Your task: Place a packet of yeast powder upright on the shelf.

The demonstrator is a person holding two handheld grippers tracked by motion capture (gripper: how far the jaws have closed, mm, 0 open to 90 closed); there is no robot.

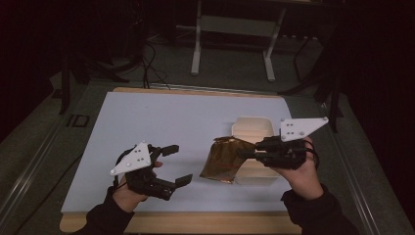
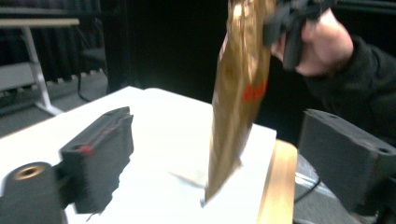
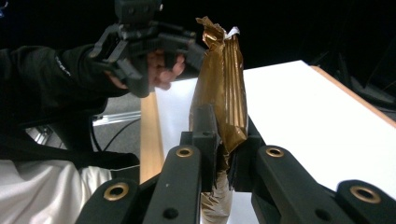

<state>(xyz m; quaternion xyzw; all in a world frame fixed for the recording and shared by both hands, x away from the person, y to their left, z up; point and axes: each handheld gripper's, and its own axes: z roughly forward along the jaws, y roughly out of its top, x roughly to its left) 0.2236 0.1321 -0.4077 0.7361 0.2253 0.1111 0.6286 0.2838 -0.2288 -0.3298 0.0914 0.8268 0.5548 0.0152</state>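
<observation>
Though crinkled, glossy gold foil pouch (image 1: 226,159).

Dim light falls on the white table top (image 1: 161,127), the brightest surface; beyond its far edge the room sinks into near black. The gold bag (image 2: 236,93) above it smears with motion blur in the left gripper view, faintly glinting.
</observation>
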